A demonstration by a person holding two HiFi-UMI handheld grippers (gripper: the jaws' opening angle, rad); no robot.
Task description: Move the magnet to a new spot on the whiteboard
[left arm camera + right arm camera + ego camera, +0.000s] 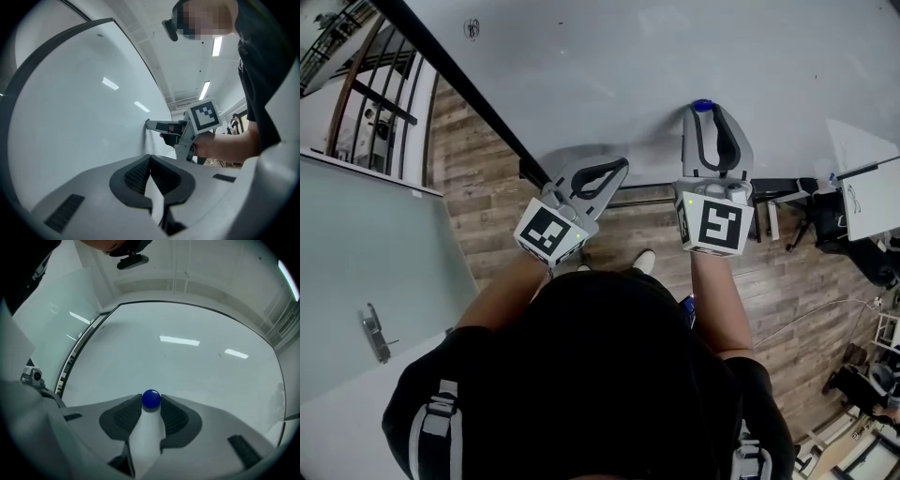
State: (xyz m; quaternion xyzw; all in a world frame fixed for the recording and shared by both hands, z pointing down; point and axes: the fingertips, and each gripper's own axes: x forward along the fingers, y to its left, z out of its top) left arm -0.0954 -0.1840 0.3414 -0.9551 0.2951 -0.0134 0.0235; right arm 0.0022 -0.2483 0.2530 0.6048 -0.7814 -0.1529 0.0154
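Note:
A small round blue magnet (pixel 703 105) (pixel 151 399) sits on the whiteboard (pixel 609 56) (pixel 197 357). My right gripper (pixel 704 112) (pixel 151 401) points at the board with its two fingertips on either side of the magnet, the jaws spread and not squeezing it. The left gripper (pixel 620 166) (pixel 150 157) is held lower left of it, close to the board, its tips together with nothing between them. In the left gripper view the right gripper (pixel 149 124) shows with its tip against the whiteboard (pixel 70 117).
The board's black frame edge (pixel 455 80) runs diagonally at the left. A sheet of paper (pixel 867 192) is at the right. A railing (pixel 356 89) and a door with a handle (pixel 375 333) lie left. Wooden floor (pixel 487 187) is below.

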